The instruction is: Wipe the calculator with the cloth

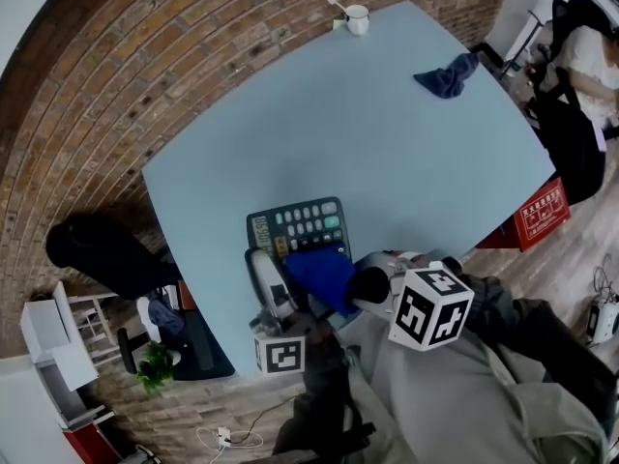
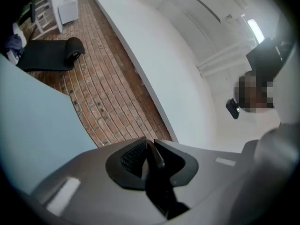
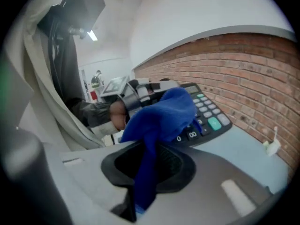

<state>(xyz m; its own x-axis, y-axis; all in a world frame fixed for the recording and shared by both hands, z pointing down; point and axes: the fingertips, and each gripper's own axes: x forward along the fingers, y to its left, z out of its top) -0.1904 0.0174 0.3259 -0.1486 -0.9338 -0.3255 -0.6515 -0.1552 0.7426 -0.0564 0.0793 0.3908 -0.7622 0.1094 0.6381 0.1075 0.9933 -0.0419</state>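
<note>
Holding a blue cloth (image 3: 161, 111) in the right gripper (image 3: 147, 165), bunched on the calculator (image 3: 206, 111) keys just ahead of its jaws; clamping the calculator's edge in the left gripper's (image 2: 149, 149) narrow jaws.

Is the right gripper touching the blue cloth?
Touching: the right gripper view shows the right gripper shut on the blue cloth, pads pinching it.

Head view looks steeply down at the table (image 1: 387, 114); right gripper view, close, shares the calculator (image 1: 300, 225).
</note>
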